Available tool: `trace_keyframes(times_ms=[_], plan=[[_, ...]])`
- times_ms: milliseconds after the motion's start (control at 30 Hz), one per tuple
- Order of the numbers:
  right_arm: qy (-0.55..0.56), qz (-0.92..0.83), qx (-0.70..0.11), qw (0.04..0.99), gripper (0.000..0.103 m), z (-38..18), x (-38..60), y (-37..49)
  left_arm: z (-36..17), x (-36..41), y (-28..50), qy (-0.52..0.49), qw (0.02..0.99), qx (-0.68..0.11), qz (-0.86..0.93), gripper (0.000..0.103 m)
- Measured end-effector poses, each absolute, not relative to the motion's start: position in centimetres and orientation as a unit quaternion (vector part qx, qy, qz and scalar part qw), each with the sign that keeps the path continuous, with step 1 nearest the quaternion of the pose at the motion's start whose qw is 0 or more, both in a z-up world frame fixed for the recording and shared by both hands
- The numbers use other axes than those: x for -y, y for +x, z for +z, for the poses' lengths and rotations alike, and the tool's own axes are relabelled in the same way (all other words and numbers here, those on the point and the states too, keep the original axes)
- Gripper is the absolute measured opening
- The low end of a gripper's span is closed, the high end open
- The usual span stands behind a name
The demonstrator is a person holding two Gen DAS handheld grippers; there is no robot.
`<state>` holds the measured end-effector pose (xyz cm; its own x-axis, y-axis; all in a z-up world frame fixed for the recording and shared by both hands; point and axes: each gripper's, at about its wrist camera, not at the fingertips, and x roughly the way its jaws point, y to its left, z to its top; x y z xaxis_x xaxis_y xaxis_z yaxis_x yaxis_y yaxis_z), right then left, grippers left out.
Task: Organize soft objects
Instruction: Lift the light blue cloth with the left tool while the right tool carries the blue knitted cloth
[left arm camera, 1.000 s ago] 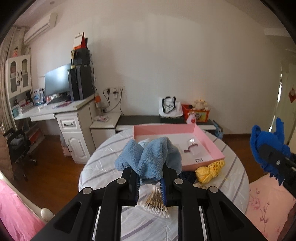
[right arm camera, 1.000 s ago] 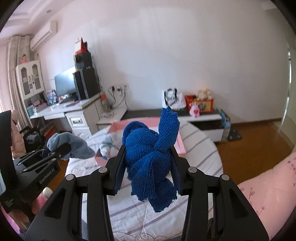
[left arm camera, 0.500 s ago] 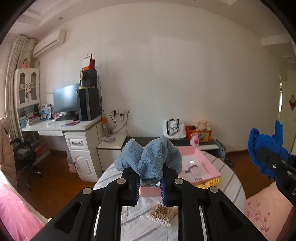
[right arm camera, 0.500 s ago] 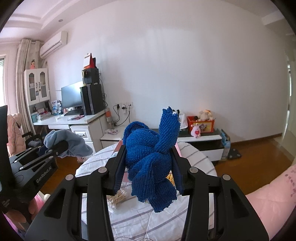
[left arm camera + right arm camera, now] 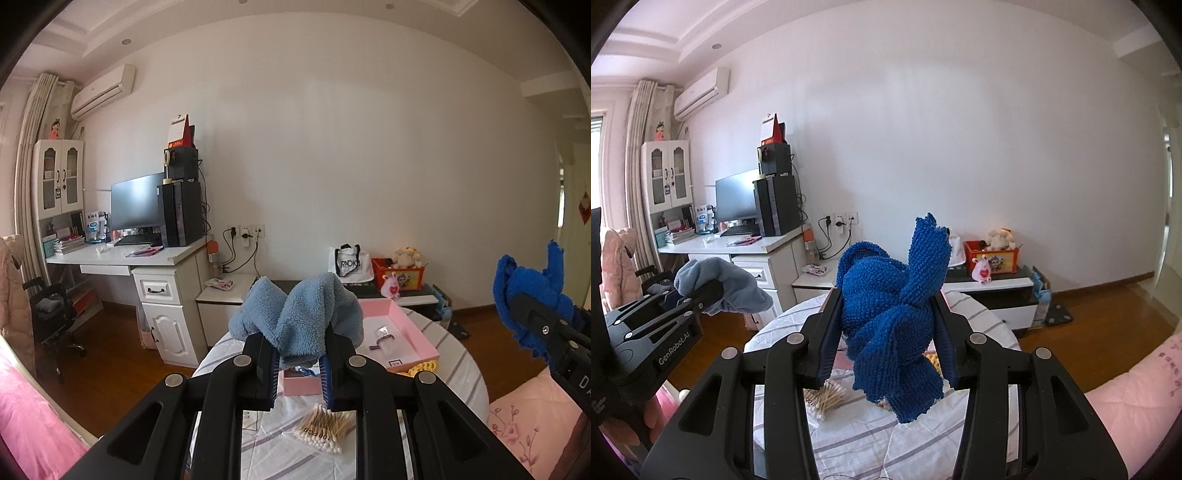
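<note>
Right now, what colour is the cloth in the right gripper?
Dark blue cloth, clearest in the right wrist view.

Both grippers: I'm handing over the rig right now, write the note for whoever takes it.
Left gripper: shut on the light blue fleece cloth, held up above the round table.
Right gripper: shut on the dark blue knit cloth, also held in the air.
Pink tray: on the table ahead, holding only a small packet as far as can be seen. A yellow knit piece lies beside the tray; cotton swabs lie nearer.
Done: both cloths picked up.
Left: set both down, likely in the tray, then probably the yellow piece.
</note>
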<state>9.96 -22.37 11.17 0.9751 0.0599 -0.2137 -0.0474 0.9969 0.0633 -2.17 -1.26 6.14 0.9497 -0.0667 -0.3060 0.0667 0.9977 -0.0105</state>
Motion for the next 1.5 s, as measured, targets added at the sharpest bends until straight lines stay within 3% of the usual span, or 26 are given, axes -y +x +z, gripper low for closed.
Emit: trace_keyframes(times_ms=[733,1500], plan=[[0.026,0.016,-0.126,0.992,0.04,11.1,21.7,11.5,6.8,2.2,0.9,0.0,0.983,-0.18,-0.04,0.015],[0.043,-0.016,-0.232,0.972,0.036,6.1,23.7,20.0,6.2,3.0,11.2,0.019,0.962,-0.263,-0.068,0.015]])
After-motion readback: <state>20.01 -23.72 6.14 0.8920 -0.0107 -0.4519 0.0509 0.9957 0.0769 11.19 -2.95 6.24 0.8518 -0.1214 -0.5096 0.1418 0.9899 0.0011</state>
